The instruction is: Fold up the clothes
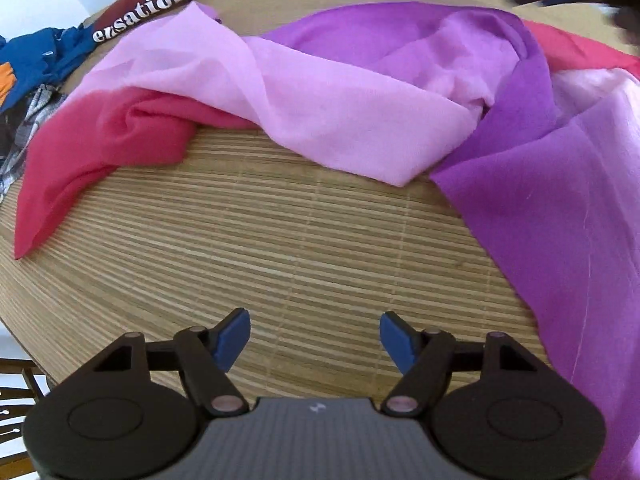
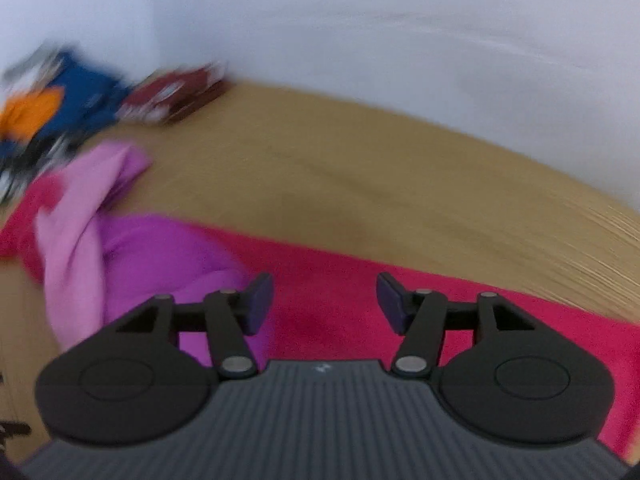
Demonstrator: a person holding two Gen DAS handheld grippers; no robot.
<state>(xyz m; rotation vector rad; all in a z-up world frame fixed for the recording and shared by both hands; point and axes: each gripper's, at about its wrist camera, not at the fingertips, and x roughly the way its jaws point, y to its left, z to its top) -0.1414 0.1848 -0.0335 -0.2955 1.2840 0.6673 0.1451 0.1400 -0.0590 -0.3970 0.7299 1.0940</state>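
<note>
Left gripper (image 1: 315,338): jaws wide, empty, scarf (image 1: 344,112) lay ahead. Right gripper (image 2: 325,302): jaws wide, empty, above the scarf's red edge.

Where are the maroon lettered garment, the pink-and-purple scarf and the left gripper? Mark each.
maroon lettered garment (image 1: 152,2), left wrist view, white lettering.
pink-and-purple scarf (image 1: 340,104), left wrist view, pale pink fold.
left gripper (image 1: 315,338), left wrist view, between fingertips.
</note>
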